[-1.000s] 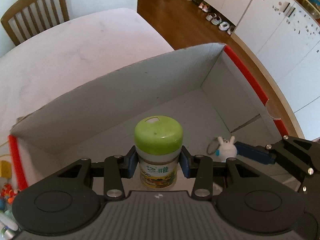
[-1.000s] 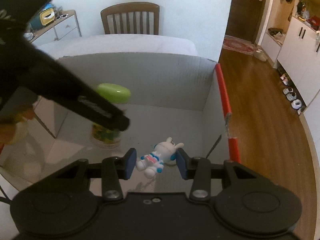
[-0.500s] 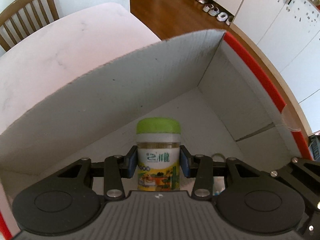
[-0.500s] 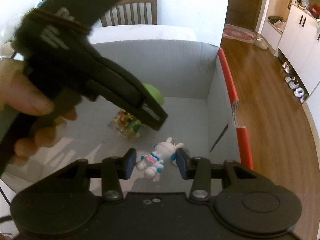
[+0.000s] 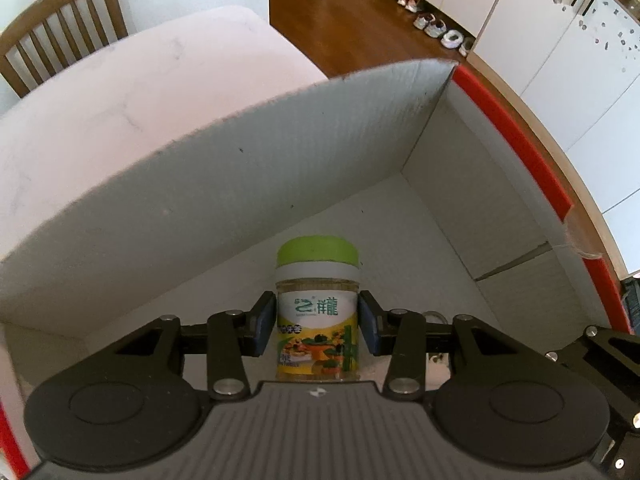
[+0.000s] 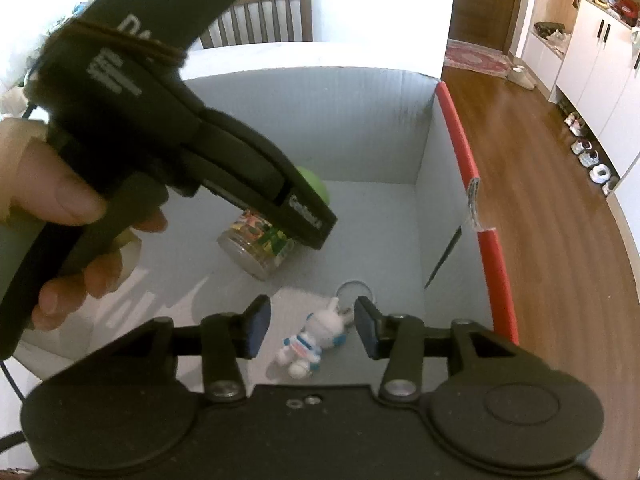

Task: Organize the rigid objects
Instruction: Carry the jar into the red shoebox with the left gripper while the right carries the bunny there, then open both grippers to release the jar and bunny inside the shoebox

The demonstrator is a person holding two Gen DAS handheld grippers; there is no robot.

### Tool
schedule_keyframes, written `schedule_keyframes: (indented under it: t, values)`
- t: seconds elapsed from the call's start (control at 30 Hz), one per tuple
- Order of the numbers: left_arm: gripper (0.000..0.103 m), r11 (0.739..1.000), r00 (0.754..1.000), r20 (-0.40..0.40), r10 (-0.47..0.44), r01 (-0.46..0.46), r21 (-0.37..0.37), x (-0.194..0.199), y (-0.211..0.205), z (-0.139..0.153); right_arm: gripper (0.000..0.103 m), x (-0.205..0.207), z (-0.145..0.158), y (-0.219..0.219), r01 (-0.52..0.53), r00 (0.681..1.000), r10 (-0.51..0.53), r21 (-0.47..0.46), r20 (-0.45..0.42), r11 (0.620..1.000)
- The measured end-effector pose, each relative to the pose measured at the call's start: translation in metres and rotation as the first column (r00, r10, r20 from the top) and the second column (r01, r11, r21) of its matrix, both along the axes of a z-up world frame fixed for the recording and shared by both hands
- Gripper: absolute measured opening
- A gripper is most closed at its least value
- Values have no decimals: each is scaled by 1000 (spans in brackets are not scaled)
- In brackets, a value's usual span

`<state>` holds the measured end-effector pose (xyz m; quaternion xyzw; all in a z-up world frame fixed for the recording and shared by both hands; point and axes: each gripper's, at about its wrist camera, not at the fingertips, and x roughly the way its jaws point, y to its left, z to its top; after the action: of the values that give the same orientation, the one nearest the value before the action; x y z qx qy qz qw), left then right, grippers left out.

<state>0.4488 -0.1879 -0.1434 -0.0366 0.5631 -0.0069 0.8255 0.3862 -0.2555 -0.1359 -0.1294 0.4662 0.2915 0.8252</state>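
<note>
My left gripper (image 5: 317,326) is shut on a green-lidded jar (image 5: 317,312) with a yellow label, held low inside the grey cardboard box (image 5: 248,168). In the right wrist view the jar (image 6: 260,236) hangs tilted just above the box floor, partly hidden by the left gripper body. My right gripper (image 6: 312,330) is open inside the same box (image 6: 360,120). A small white rabbit keychain toy (image 6: 312,340) lies on the box floor between and below its fingers, not gripped.
The box has red-taped edges (image 6: 460,136) on its right wall and sits on a white table (image 5: 120,92). A wooden chair (image 5: 52,28) stands behind the table. Wooden floor and white cabinets (image 5: 560,40) lie to the right.
My left gripper has carried the jar deeper and lower into the box. My right gripper has opened wider and the rabbit toy now lies free on the box floor.
</note>
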Motion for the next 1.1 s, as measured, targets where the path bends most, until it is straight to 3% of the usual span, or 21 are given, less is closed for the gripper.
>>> schedule_keyframes:
  t: [0.73,0.77,0.83,1.0,1.1]
  values:
    - [49,996,974,212,80,-72,-46,-84,36,81,53,-41,48,-8,-43,997,36,109,70,993]
    - [49,996,971,223,84,-75,-49,-89,40,85,54,-41,51,-8,-44,997,36,113,74,993]
    - [49,996,966,242,88,-78,-51,-98,42,91,66,-44,55,-8,-42,996,31,118,89,992]
    - [49,995,952,288,99,-85,-61,-122,51,104,67,-53,65,-1,-34,994,20,133,108,990]
    - [59,995,943,318,98,-85,-55,-139,60,111,67,-61,70,2,-30,993,14,135,119,990]
